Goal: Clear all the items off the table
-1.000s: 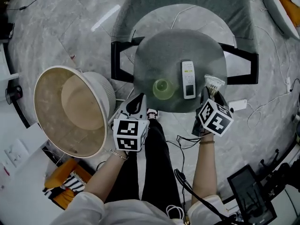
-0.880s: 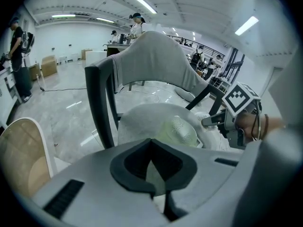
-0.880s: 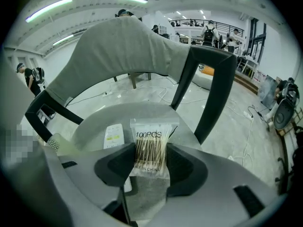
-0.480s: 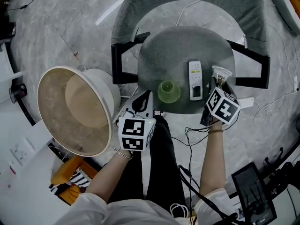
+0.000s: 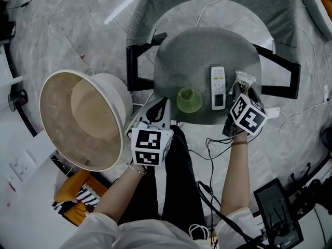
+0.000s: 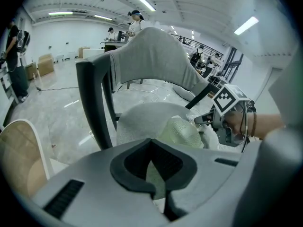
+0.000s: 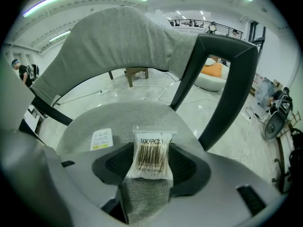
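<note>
A grey chair seat (image 5: 197,51) serves as the table. On it stand a green cup (image 5: 189,99), a white remote (image 5: 218,87) and a clear packet of cotton swabs (image 5: 244,80). My right gripper (image 5: 240,91) points down at the seat's right edge. In the right gripper view the packet (image 7: 152,157) lies on the seat between the jaws of the right gripper (image 7: 149,167), which have just been opening and stand open on either side of it. My left gripper (image 5: 158,108) hovers at the seat's near edge, shut and empty, with the cup (image 6: 182,134) just beyond its tips.
A large beige basket (image 5: 78,118) stands on the floor left of the chair. The black chair arms (image 5: 136,66) flank the seat and the grey backrest (image 7: 118,41) rises behind it. Cables (image 5: 290,118) trail on the floor at the right.
My right gripper has moved a little down over the swab packet and its jaws stand wider. The left gripper has kept its place.
</note>
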### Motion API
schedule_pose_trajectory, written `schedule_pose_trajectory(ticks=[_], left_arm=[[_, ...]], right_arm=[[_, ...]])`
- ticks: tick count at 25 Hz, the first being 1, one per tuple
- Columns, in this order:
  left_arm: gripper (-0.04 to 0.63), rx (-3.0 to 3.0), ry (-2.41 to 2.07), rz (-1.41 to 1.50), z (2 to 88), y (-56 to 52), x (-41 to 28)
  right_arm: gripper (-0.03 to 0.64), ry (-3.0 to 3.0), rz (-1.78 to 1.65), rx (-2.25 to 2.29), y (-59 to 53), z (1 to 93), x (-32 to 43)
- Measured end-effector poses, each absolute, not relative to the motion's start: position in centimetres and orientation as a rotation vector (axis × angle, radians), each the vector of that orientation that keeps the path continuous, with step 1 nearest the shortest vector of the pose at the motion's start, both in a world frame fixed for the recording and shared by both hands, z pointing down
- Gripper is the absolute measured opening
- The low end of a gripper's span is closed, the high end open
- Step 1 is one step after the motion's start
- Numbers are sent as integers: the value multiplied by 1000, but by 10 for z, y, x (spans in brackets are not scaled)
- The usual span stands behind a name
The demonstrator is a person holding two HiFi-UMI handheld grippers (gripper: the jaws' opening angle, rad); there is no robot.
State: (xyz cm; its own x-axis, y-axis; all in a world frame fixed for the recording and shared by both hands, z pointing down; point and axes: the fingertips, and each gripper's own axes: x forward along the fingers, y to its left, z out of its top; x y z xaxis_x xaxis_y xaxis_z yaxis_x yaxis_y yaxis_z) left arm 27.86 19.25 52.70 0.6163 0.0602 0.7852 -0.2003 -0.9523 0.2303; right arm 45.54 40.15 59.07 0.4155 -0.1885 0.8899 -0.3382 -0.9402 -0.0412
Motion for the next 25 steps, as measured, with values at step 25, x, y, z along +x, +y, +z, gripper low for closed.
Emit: schedule_pose_trajectory(ticks=[25], left_arm=[[2, 2610, -215, 1088, 364, 167, 206]], right_arm=[[225, -662, 1373, 2662, 349, 402, 376]])
